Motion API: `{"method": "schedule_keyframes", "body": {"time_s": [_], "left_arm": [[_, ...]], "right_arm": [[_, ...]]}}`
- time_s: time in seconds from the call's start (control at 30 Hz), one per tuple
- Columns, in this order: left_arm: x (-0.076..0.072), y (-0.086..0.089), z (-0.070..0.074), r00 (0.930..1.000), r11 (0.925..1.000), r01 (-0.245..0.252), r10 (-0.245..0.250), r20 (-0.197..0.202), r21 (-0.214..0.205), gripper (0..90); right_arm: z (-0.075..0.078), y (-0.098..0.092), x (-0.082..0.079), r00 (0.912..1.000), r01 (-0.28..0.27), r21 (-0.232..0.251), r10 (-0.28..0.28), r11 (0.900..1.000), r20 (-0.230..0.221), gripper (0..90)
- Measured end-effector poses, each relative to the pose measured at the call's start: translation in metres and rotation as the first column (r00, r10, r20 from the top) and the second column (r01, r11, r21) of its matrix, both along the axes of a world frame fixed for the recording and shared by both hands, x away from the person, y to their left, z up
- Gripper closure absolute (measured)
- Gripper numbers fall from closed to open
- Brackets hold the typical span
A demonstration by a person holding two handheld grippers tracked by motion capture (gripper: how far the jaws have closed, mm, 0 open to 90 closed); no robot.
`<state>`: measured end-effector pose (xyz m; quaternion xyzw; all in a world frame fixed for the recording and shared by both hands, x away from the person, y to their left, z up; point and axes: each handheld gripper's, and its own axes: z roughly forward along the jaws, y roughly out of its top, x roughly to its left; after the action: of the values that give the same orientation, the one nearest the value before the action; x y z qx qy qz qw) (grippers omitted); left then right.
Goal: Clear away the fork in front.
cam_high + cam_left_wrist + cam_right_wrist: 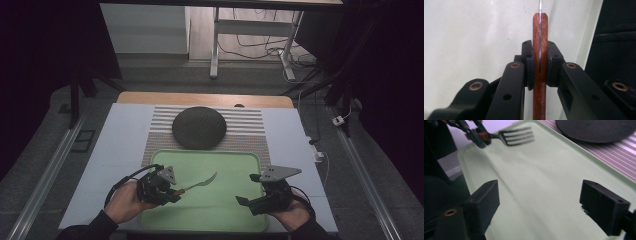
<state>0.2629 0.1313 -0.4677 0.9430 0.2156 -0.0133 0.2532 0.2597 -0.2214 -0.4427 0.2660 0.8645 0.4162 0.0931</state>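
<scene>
- The left gripper (172,192) is clamped on the reddish-brown wooden handle of a metal fork (200,182), tines out over the pale green plastic tray (250,160).
- The right gripper (248,191) gapes wide, holding nothing, above the tray's right part.
- Beyond the tray, a round dark plate (199,127) sits on a striped placemat (250,125).

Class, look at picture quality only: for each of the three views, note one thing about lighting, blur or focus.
High view: dim, with dark corners; the pale green plastic tray is the brightest area. Left gripper view: the reddish-brown wooden handle is sharp and evenly lit, the background plain. Right gripper view: the metal fork looks smeared by blur, while the near black pads stay crisp.
</scene>
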Motion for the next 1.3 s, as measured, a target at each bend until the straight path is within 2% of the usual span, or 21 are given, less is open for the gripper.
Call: {"method": "schedule_keyframes", "body": {"time_s": [0.13, 0.23, 0.43, 0.57, 0.67, 0.87, 0.97, 1.0, 1.03, 1.17, 1.3], "left_arm": [[-0.004, 0.007, -0.002, 0.9961, 0.9964, -0.084, 0.084, -0.026, -0.003, 79.5], [-0.007, 0.011, -0.003, 0.9857, 0.9862, -0.165, 0.165, -0.034, -0.012, 79.4], [-0.009, 0.019, -0.008, 0.9652, 0.9672, -0.254, 0.253, -0.066, -0.005, 79.4], [-0.009, 0.024, -0.012, 0.9448, 0.9490, -0.315, 0.313, -0.097, -0.007, 79.4], [-0.007, 0.028, -0.016, 0.9232, 0.9307, -0.366, 0.363, -0.127, 0.001, 79.4], [-0.003, 0.031, -0.024, 0.8839, 0.8990, -0.437, 0.436, -0.169, 0.036, 79.4], [-0.001, 0.030, -0.029, 0.8685, 0.8875, -0.457, 0.459, -0.186, 0.057, 79.3], [0.000, 0.030, -0.032, 0.8610, 0.8816, -0.467, 0.471, -0.191, 0.071, 79.4], [0.000, 0.030, -0.032, 0.8610, 0.8816, -0.467, 0.471, -0.191, 0.071, 79.3], [0.002, 0.028, -0.036, 0.8454, 0.8661, -0.489, 0.500, -0.188, 0.104, 79.3], [0.003, 0.026, -0.039, 0.8383, 0.8576, -0.497, 0.514, -0.182, 0.133, 79.1]], "right_arm": [[-0.002, -0.006, -0.001, 0.9992, 0.040, 0.000, -0.040, 0.9992, -0.003, 7.0], [-0.003, -0.013, -0.003, 0.9974, 0.072, 0.005, -0.072, 0.9974, -0.003, 3.3], [-0.005, -0.025, -0.008, 0.9934, 0.115, 0.004, -0.115, 0.9934, -0.007, 0.0], [-0.005, -0.031, -0.012, 0.9905, 0.137, 0.007, -0.137, 0.9905, -0.003, 0.0], [-0.006, -0.034, -0.014, 0.9893, 0.146, 0.005, -0.146, 0.9892, -0.005, 0.0], [-0.007, -0.040, -0.019, 0.9864, 0.164, -0.022, -0.164, 0.9863, -0.011, 0.0], [-0.008, -0.043, -0.022, 0.9845, 0.173, -0.046, -0.174, 0.9838, -0.017, 0.0], [-0.008, -0.044, -0.023, 0.9835, 0.180, -0.045, -0.180, 0.9827, -0.013, 0.0], [-0.008, -0.044, -0.023, 0.9835, 0.180, -0.045, -0.180, 0.9827, -0.013, 0.0], [-0.008, -0.048, -0.025, 0.9803, 0.196, -0.042, -0.197, 0.9797, -0.016, 0.0], [-0.008, -0.051, -0.027, 0.9789, 0.203, -0.037, -0.204, 0.9786, -0.021, 0.0]]}}
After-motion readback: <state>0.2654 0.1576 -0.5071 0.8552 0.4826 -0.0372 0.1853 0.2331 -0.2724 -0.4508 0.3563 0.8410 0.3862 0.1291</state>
